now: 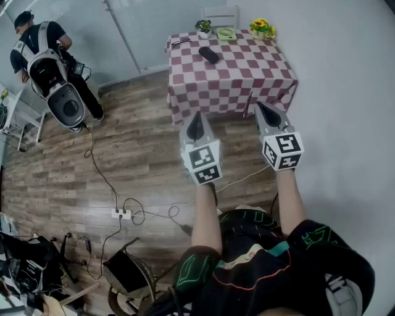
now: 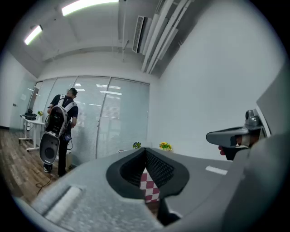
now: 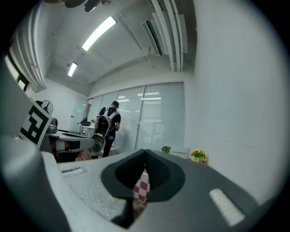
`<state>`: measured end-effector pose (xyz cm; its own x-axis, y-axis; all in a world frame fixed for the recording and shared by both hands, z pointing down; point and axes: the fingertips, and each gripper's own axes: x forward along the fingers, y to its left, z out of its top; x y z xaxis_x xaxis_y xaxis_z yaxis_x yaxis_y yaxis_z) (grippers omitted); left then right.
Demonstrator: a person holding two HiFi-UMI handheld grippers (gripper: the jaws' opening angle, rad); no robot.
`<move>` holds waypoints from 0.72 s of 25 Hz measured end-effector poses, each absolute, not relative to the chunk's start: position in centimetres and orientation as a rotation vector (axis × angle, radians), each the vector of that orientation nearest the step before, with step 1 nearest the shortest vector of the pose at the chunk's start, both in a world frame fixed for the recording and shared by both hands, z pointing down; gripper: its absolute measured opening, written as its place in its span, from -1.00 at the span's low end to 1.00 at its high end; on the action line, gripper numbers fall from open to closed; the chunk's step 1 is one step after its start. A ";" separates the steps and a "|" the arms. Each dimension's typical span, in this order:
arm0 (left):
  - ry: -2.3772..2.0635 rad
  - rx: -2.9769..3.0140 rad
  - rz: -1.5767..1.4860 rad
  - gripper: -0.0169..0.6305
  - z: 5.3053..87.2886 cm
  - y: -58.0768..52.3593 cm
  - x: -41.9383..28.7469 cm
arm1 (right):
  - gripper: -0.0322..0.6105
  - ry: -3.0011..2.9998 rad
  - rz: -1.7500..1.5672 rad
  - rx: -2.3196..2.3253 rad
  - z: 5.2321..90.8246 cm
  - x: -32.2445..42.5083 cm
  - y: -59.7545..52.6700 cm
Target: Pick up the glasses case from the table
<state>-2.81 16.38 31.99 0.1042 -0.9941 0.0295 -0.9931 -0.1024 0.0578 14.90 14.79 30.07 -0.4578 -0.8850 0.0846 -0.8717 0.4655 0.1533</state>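
Observation:
The glasses case (image 1: 208, 54), dark and oblong, lies on the red-and-white checked table (image 1: 247, 74) at the far end of the room. Both grippers are held level above the wooden floor, short of the table's near edge. My left gripper (image 1: 197, 115) is shut with nothing in it, and my right gripper (image 1: 260, 105) is shut and empty beside it. In the left gripper view the closed jaw tips (image 2: 145, 152) cover the case; only a strip of checked cloth (image 2: 148, 186) shows below them. The right gripper view shows the same: closed tips (image 3: 145, 154) over cloth (image 3: 141, 188).
On the table's far side stand a small potted plant (image 1: 203, 26), a green object (image 1: 226, 34) and sunflowers (image 1: 261, 27); a white chair (image 1: 220, 15) is behind. A person with a backpack rig (image 1: 46, 65) stands far left. Cables and a power strip (image 1: 123, 213) lie on the floor.

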 end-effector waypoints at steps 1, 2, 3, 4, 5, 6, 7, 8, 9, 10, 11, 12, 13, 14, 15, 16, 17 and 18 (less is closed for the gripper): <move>-2.066 2.279 -0.024 -0.92 32.1 16.1 -3.0 | -0.89 -2.558 -0.136 1.537 30.1 14.8 14.6; -2.070 2.272 -0.022 -0.92 32.2 15.9 -3.2 | -0.89 -2.563 -0.138 1.533 30.0 14.7 14.4; -2.074 2.268 -0.022 -0.92 32.2 15.7 -3.4 | -0.89 -2.574 -0.138 1.536 29.9 14.7 14.2; -2.077 2.267 -0.024 -0.92 32.2 15.5 -3.5 | -0.89 -2.593 -0.131 1.550 29.6 14.7 14.0; -2.079 2.269 -0.026 -0.92 32.0 15.3 -3.6 | -0.89 -2.616 -0.117 1.568 29.3 14.7 13.8; -2.080 2.273 -0.027 -0.92 31.9 15.2 -3.5 | -0.89 -2.631 -0.100 1.581 29.0 14.7 13.7; -2.080 2.277 -0.026 -0.92 31.8 15.0 -3.5 | -0.89 -2.634 -0.092 1.585 29.0 14.6 13.5; -2.081 2.281 -0.026 -0.92 31.8 14.7 -3.5 | -0.89 -2.626 -0.095 1.583 29.1 14.4 13.3; -2.083 2.282 -0.027 -0.92 31.7 14.5 -3.6 | -0.89 -2.620 -0.101 1.577 29.1 14.2 13.0; -2.087 2.281 -0.031 -0.92 31.6 14.2 -3.7 | -0.89 -2.618 -0.104 1.571 29.2 14.0 12.7; -2.093 2.277 -0.036 -0.92 31.6 14.0 -4.0 | -0.89 -2.619 -0.103 1.566 29.3 13.9 12.5; -2.098 2.271 -0.042 -0.92 31.5 13.8 -4.2 | -0.89 -2.617 -0.102 1.562 29.4 13.7 12.4; -2.102 2.265 -0.047 -0.92 31.5 13.7 -4.5 | -0.89 -2.614 -0.100 1.562 29.4 13.7 12.2; -2.105 2.260 -0.052 -0.92 31.4 13.6 -4.6 | -0.89 -2.612 -0.097 1.563 29.4 13.8 12.1; -2.108 2.257 -0.057 -0.92 31.4 13.5 -4.8 | -0.89 -2.613 -0.094 1.565 29.3 13.8 12.0; -2.111 2.255 -0.061 -0.92 31.3 13.3 -4.9 | -0.89 -2.615 -0.092 1.568 29.2 13.9 11.9; -2.113 2.254 -0.063 -0.92 31.2 13.3 -5.0 | -0.89 -2.616 -0.092 1.573 29.1 14.0 11.8; -2.112 2.253 -0.064 -0.92 31.2 13.2 -5.0 | -0.89 -2.613 -0.096 1.580 29.1 14.1 11.8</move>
